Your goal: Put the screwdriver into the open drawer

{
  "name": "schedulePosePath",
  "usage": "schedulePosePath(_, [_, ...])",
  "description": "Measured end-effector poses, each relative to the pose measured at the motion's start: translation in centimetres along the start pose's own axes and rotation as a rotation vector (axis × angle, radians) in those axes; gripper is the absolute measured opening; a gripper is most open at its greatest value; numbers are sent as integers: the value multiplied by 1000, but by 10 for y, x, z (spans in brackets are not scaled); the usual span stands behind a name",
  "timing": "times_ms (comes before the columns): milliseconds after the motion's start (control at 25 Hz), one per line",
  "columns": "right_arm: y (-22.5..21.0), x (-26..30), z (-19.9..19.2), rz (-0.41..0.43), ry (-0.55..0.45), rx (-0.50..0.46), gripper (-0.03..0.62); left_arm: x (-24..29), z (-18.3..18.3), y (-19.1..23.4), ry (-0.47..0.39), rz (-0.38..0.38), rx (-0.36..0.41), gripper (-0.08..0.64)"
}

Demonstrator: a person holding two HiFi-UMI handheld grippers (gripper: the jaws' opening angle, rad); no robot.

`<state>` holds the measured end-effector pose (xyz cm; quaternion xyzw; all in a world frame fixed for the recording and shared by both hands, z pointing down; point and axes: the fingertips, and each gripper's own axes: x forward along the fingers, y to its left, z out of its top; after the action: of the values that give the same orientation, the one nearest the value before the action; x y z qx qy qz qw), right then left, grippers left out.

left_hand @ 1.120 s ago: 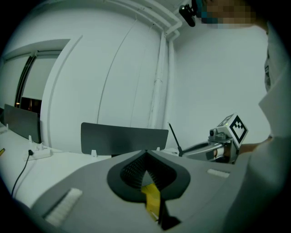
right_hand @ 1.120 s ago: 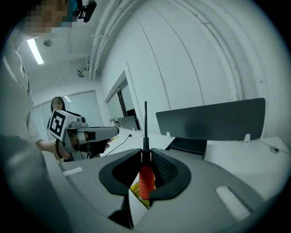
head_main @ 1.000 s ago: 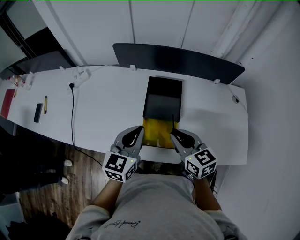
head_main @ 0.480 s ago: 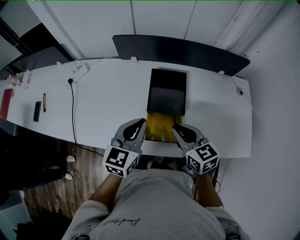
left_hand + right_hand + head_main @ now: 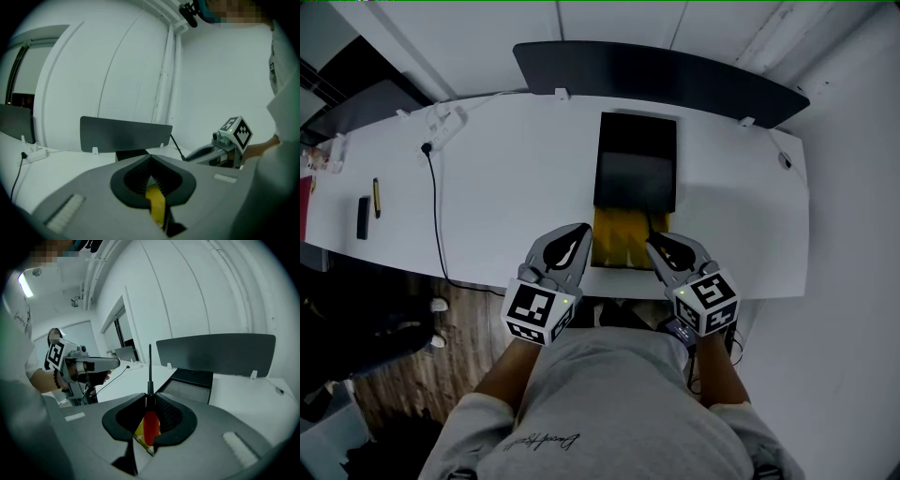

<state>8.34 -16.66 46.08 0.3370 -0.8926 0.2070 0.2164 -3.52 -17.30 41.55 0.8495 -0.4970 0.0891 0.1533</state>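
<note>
The screwdriver (image 5: 149, 425) is pinched by its red handle in the right gripper (image 5: 150, 398), its thin dark shaft sticking out past the jaw tips, up and away over the desk (image 5: 506, 206). It hangs above the near right corner of the yellow drawer (image 5: 614, 246), not yet inside it. To finish the step well, I would tip the shaft down until the tool lies along the drawer's length. The point should stay clear of the black box (image 5: 637, 169) that the drawer slides out of, and the jaws should part only once the handle is low over the yellow floor. The left gripper (image 5: 150, 158) hovers at the drawer's other near corner with its jaws pressed together on nothing. It is best kept aside. The drawer stands pulled out toward the person. I can make out nothing lying in it, though its far end sits in shadow under the box.
</note>
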Motion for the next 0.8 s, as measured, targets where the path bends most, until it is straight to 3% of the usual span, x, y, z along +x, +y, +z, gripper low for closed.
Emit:
schedulePosePath(400, [-13, 22, -23, -27, 77, -19, 83, 6, -24, 13, 34, -1, -15, 2])
schedulePosePath(800, [-22, 51, -62, -44, 218, -80, 83, 14, -53, 34, 52, 25, -40, 2])
